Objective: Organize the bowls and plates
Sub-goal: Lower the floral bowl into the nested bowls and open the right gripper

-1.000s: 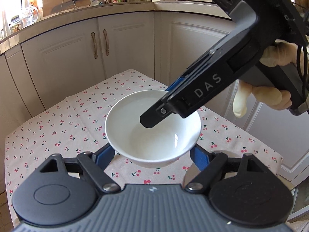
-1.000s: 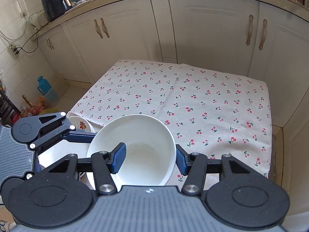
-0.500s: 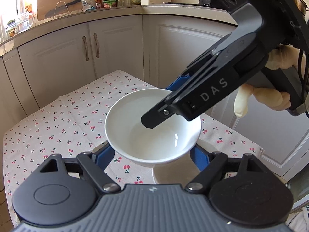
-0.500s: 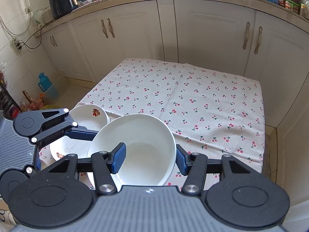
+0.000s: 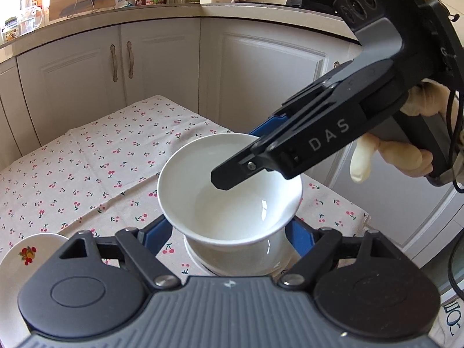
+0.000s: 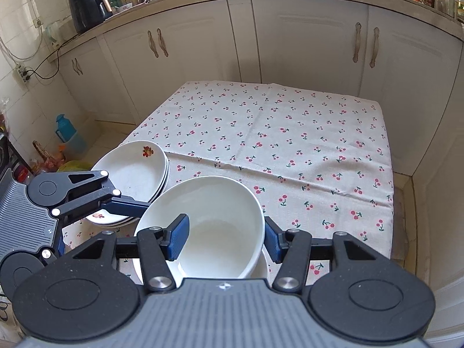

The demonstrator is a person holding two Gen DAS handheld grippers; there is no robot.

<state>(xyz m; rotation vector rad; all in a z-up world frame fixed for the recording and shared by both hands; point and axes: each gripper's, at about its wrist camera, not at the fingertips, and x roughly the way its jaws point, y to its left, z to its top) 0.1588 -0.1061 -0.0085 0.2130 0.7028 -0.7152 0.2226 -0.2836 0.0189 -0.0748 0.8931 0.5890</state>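
As both grippers lowered, the bowl [image 5: 229,191] seemingly reached another bowl [image 5: 232,258].

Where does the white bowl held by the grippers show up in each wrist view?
Left wrist: bowl at centre, just above the left gripper, with the right gripper reaching in from the upper right.
Right wrist: bowl at lower centre, between the right gripper's fingers.
Shared landmark: the cherry tablecloth.
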